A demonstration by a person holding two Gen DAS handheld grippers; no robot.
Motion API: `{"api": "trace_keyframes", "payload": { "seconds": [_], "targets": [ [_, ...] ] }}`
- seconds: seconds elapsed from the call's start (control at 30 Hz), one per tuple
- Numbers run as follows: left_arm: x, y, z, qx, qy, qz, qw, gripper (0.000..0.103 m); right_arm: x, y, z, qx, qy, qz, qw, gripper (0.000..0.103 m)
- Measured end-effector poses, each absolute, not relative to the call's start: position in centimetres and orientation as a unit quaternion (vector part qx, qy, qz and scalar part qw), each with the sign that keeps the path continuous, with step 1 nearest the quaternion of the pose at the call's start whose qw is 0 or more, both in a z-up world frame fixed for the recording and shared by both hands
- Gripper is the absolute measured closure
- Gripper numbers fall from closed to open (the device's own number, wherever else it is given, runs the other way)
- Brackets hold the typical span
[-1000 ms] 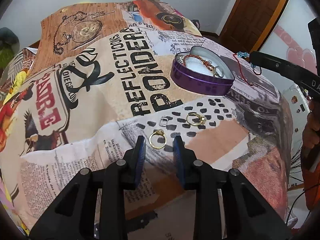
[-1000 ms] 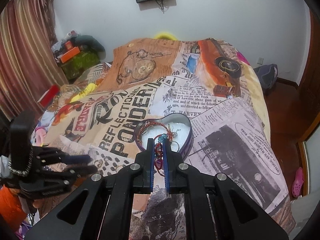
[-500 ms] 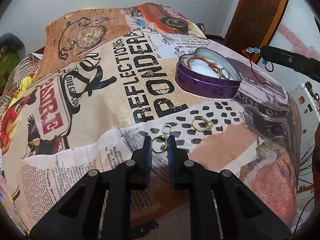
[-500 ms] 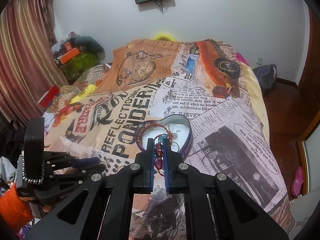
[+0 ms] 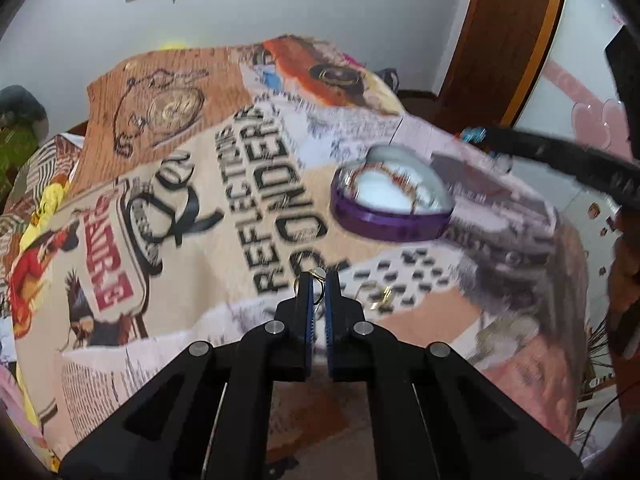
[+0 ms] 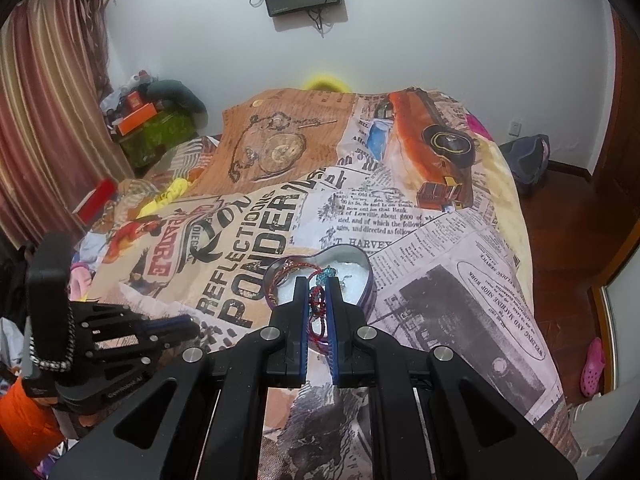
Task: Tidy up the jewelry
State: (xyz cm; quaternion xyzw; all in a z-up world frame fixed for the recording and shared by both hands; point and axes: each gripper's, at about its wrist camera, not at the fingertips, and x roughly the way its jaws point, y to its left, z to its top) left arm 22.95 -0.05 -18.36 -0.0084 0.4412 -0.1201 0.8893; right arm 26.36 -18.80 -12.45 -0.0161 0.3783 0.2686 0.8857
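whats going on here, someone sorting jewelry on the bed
Yes. A person works two handheld tongs over a bed with a newspaper-print cover. The left tongs are shut on a gold ring, lifted off the cover. The right tongs are shut on a red cord bracelet with a blue bead, held over the heart-shaped purple tin, where another red bracelet lies. Another gold ring sits on the cover; the left view is blurred.

Both wrist views forward, sharing heart tin (image 5: 390, 216)
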Motion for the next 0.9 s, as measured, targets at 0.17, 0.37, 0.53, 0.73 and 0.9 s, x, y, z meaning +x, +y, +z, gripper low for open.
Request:
{"api": "trace_keyframes", "payload": {
  "seconds": [0.17, 0.37, 0.53, 0.73, 0.9],
  "targets": [
    [24.3, -0.8, -16.4, -0.011, 0.418, -0.134, 0.898, 0.099, 27.0, -18.7, -12.3, -0.011, 0.376, 0.271, 0.886, 0.096],
    [26.0, -2.2, -15.3, -0.008, 0.404, -0.151, 0.902, 0.099, 27.7, -18.5, -11.9, -0.005, 0.368, 0.276, 0.888, 0.096],
    [27.5, -3.4, -15.6, -0.009, 0.407, -0.168, 0.898, 0.099, 28.6, -18.3, -12.5, -0.003, 0.373, 0.277, 0.885, 0.096],
    [28.9, -4.6, -16.9, -0.005, 0.422, -0.18, 0.888, 0.099, 29.6, -18.2, -14.1, 0.0, 0.395, 0.275, 0.876, 0.096],
    [30.3, -4.9, -18.3, -0.012, 0.448, -0.185, 0.875, 0.099, 30.5, -18.3, -15.8, 0.018, 0.424, 0.276, 0.862, 0.096]
  ]
}}
